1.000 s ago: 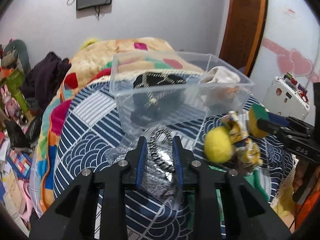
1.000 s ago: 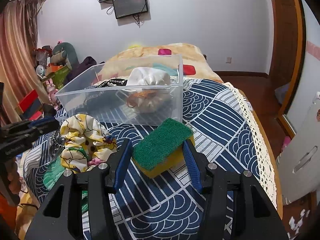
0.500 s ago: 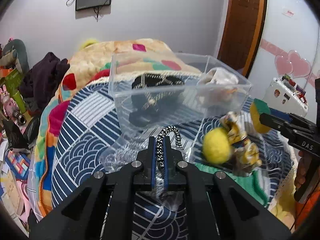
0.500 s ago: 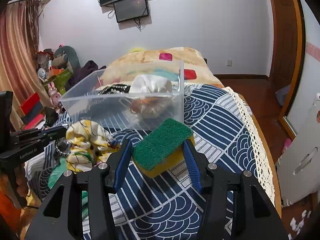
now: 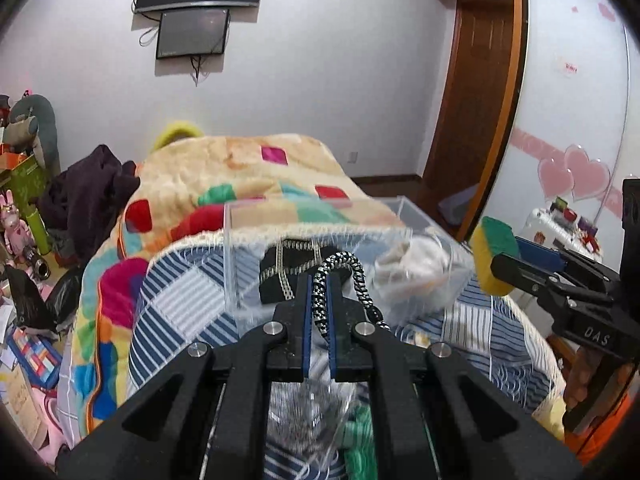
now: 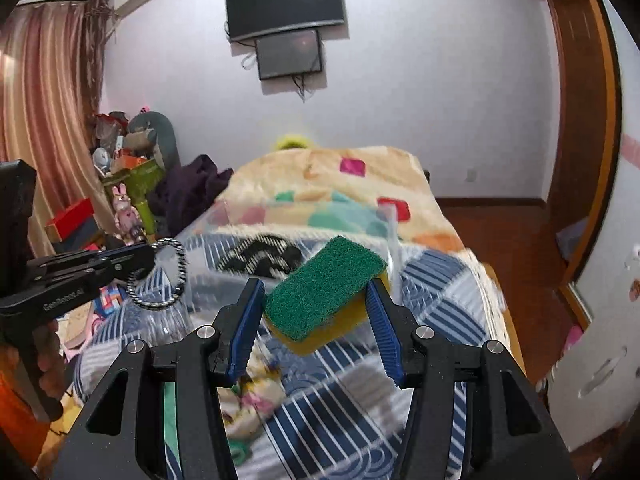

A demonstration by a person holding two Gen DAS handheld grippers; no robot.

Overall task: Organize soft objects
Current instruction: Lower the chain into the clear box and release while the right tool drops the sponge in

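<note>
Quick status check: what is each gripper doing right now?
Left gripper: closed on the black-and-white braided cord loop.
Right gripper: closed on the green-topped yellow sponge.

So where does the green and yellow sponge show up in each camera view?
Left wrist view: sponge at the right edge, clamped by the right hand-held gripper.
Right wrist view: sponge at centre, between the blue fingers.
Shared landmark: the clear plastic box behind it.

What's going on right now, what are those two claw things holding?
Left gripper shut on black-and-white hair tie. Right gripper shut on green-and-yellow sponge. Clear bin ahead, nothing blocking.
</note>
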